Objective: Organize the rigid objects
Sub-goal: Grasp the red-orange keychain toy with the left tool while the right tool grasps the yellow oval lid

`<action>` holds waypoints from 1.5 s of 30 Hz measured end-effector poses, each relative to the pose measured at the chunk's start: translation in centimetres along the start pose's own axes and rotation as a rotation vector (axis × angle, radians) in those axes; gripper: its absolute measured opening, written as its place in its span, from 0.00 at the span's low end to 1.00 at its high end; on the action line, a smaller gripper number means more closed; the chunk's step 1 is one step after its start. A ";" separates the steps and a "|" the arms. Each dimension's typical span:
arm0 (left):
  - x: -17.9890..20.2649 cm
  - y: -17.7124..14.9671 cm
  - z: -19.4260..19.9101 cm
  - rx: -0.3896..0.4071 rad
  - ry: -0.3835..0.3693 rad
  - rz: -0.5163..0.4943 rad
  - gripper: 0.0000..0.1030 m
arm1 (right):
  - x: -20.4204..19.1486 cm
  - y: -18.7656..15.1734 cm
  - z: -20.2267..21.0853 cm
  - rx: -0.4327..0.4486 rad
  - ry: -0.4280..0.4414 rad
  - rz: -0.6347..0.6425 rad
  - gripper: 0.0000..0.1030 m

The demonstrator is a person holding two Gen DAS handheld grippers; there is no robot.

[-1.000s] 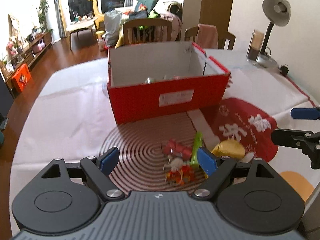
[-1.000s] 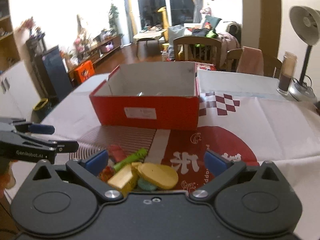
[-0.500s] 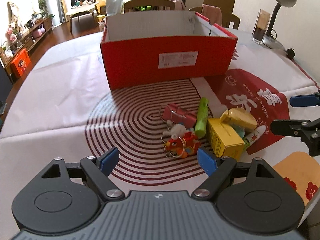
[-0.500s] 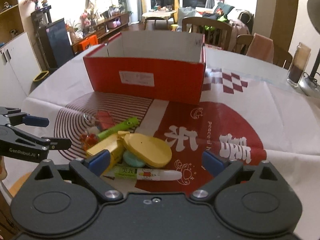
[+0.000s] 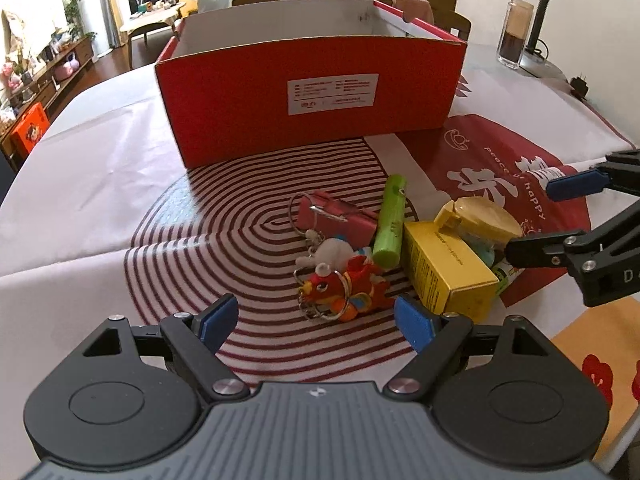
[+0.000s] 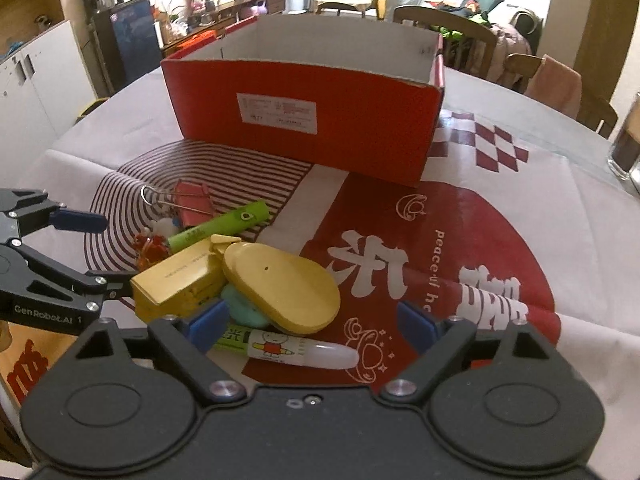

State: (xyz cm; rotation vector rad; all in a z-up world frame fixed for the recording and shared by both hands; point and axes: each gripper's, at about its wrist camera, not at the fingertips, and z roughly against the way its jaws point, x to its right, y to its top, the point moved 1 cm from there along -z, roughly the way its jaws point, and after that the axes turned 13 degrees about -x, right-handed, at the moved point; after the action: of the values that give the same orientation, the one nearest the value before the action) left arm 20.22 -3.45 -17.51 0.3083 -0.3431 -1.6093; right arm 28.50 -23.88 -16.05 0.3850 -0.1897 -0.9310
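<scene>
Two grippers are over one small heap of objects on the patterned tablecloth [image 5: 100, 184]. My left gripper [image 5: 318, 318] stands with its jaws wide apart and empty; the red fish keychain [image 5: 348, 286] lies just in front of the gap, a little toward the right finger [image 5: 414, 322], and no pad touches it. My right gripper [image 6: 310, 320] has its jaws closing, but they are not pressing on anything. The white glue stick with a cartoon label [image 6: 296, 350] lies across between its fingers, and the yellow oval case [image 6: 280, 284] is just beyond them, resting partly on a teal object [image 6: 240, 310].

The red cardboard box [image 5: 312, 100] stands behind the heap, open at the top, with a white label on its near wall. From both views I see only its white inner walls, so I cannot tell what is inside.

The heap is close together. The yellow carton [image 5: 444, 266] lies on its side, touching the yellow oval case on one side and the green tube [image 5: 390, 222] on the other. Behind the green tube is a pink binder clip [image 5: 340, 216] with wire handles. A small white figure [image 5: 332, 250] on a ring lies between the clip and the fish keychain. In the left view, the right gripper's fingers reach in from the right edge toward the yellow oval case.
</scene>
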 end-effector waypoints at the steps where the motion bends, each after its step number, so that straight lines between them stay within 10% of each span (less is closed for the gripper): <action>1: 0.1 0.1 -0.2 -0.002 -0.001 -0.004 0.83 | 0.1 0.2 -0.2 -0.003 0.008 0.004 0.85; 24: 1.2 0.6 -2.2 0.000 -0.002 -0.029 0.82 | 1.0 1.6 -2.7 -0.039 0.169 -0.023 0.70; 33: 1.8 0.8 -1.8 -0.005 -0.015 -0.051 0.60 | 1.0 1.3 -2.4 -0.035 0.170 -0.060 0.67; 45: 1.2 0.8 0.2 0.000 -0.034 -0.014 0.59 | 0.8 1.4 -0.4 -0.001 0.131 -0.115 0.66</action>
State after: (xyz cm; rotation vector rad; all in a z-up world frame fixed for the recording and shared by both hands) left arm 20.78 -4.71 -16.97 0.2847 -0.3677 -1.6300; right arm 30.09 -23.67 -15.92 0.4580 -0.0473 -1.0157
